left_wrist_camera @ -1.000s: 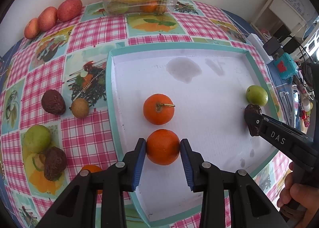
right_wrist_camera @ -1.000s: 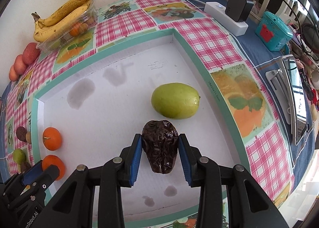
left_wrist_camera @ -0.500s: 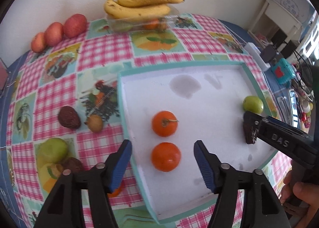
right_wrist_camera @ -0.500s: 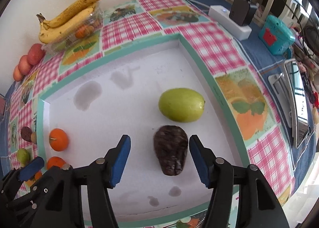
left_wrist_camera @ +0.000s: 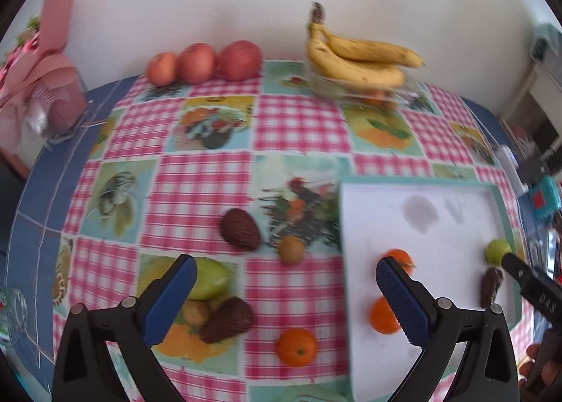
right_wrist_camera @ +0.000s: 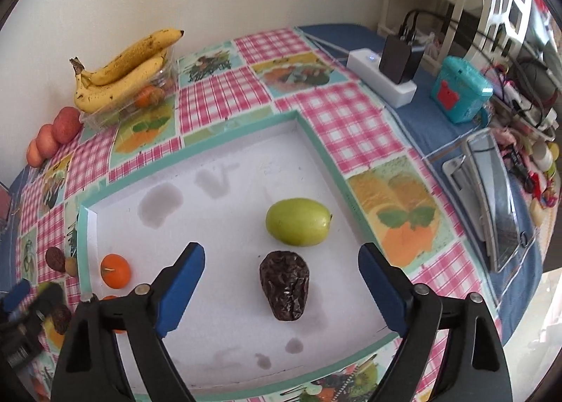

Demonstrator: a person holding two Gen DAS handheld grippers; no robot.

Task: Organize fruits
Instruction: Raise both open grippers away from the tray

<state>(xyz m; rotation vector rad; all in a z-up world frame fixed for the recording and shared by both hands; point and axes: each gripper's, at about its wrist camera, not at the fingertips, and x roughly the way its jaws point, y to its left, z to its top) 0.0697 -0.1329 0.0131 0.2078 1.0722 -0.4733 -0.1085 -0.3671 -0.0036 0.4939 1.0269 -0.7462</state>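
Both grippers opening, empty.

Right gripper jaws opening, nothing gripped; dark wrinkled fruit lies between them on the white tray, untouched. Green fruit just behind it. Orange at tray's left edge (second one mostly hidden). Bananas far left.
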